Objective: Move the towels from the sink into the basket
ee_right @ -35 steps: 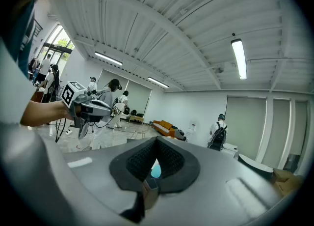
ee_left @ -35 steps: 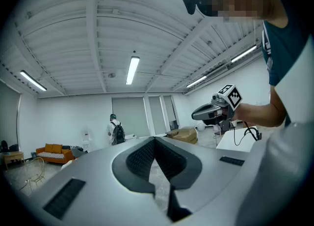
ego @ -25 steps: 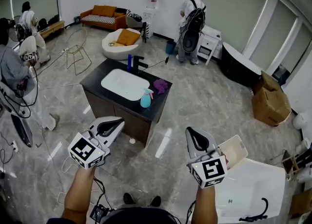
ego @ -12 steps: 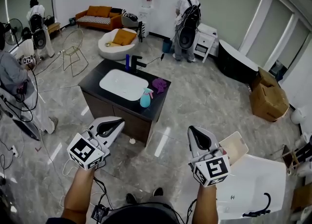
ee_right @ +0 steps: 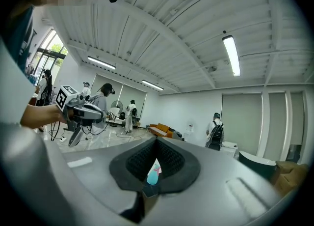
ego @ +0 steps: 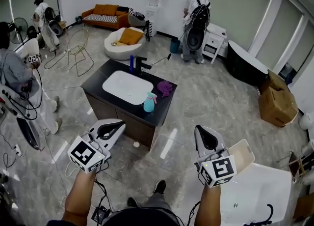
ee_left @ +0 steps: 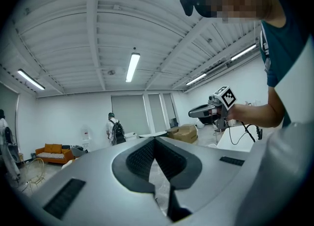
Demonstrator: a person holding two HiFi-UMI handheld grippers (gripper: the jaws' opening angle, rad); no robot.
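Purple towel (ego: 164,88) is seen on the table (ego: 98,80), well ahead, between left tool (ego: 117,124) and right tool (ego: 199,130); both are closed tight, empty.

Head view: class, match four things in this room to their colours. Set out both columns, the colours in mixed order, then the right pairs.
Things:
1 spray bottle
2 towel
3 sofa
4 sink basin

Colours:
A orange
B white
C turquoise
D purple

Pairs: 1-C; 2-D; 3-A; 4-B
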